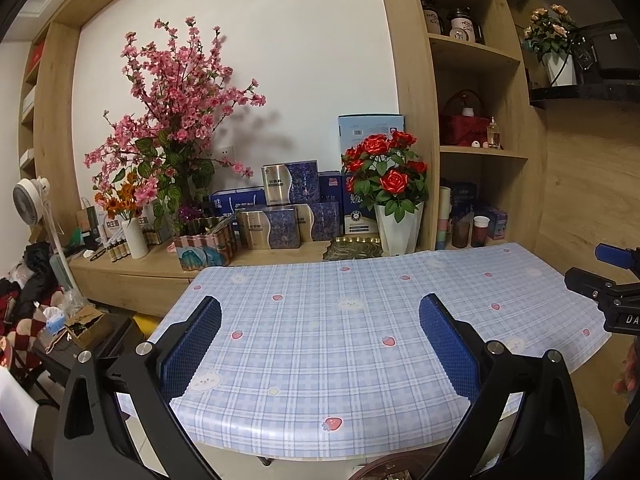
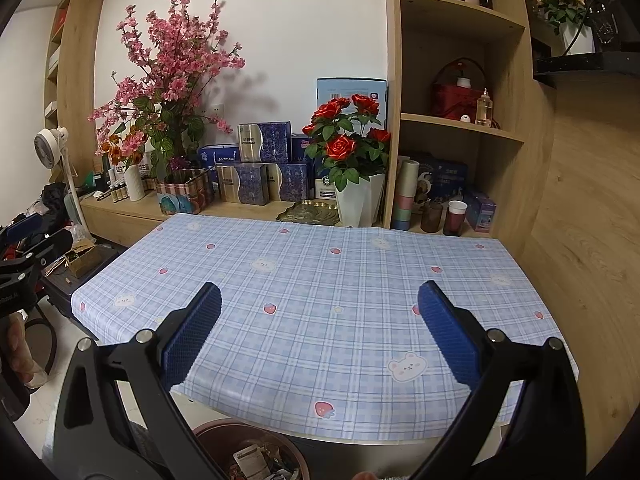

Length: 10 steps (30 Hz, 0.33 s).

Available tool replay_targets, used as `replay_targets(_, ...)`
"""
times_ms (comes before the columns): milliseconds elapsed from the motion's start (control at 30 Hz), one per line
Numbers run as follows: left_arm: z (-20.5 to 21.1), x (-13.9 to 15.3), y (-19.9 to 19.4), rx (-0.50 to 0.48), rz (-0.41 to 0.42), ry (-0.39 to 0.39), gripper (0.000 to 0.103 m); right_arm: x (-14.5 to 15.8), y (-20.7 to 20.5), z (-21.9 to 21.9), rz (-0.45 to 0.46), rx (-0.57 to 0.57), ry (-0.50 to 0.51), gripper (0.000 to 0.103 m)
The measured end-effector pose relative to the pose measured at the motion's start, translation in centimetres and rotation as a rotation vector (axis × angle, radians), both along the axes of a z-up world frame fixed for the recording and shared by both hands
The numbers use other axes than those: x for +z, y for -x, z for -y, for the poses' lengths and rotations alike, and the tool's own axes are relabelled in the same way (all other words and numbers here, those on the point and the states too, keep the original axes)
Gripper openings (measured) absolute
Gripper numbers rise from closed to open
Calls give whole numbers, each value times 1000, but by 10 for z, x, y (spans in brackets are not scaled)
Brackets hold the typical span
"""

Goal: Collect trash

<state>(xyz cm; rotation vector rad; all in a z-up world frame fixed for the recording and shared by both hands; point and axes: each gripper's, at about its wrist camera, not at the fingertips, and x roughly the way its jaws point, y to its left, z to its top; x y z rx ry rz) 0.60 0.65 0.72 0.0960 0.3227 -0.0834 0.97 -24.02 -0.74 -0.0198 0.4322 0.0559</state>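
A table with a blue plaid cloth [image 1: 320,340] [image 2: 320,300] printed with strawberries and bears fills both views; I see no loose trash on it. My left gripper [image 1: 320,320] hovers open over the table's near edge, nothing between its blue pads [image 1: 444,336]. My right gripper [image 2: 320,308] is open too, above the near edge. Below the table's front edge stands a round brown bin [image 2: 216,434] holding crumpled wrappers [image 2: 252,460]; its rim [image 1: 384,470] just shows in the left wrist view. The right gripper [image 1: 600,284] appears at the left view's right edge.
Behind the table a wooden ledge carries pink blossom branches [image 1: 176,112], red roses in a white pot [image 2: 352,184], blue boxes [image 1: 280,220] and a gold tray [image 2: 308,210]. Shelves [image 2: 460,128] stand right, with cups [image 2: 456,216]. A fan [image 1: 32,200] and clutter lie left.
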Motion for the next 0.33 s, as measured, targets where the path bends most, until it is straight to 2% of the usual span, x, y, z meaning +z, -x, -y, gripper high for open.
replay_targets(333,-1,-5,-3,20,-21,-9,97,-1,-2,-3,-4,9,0,97)
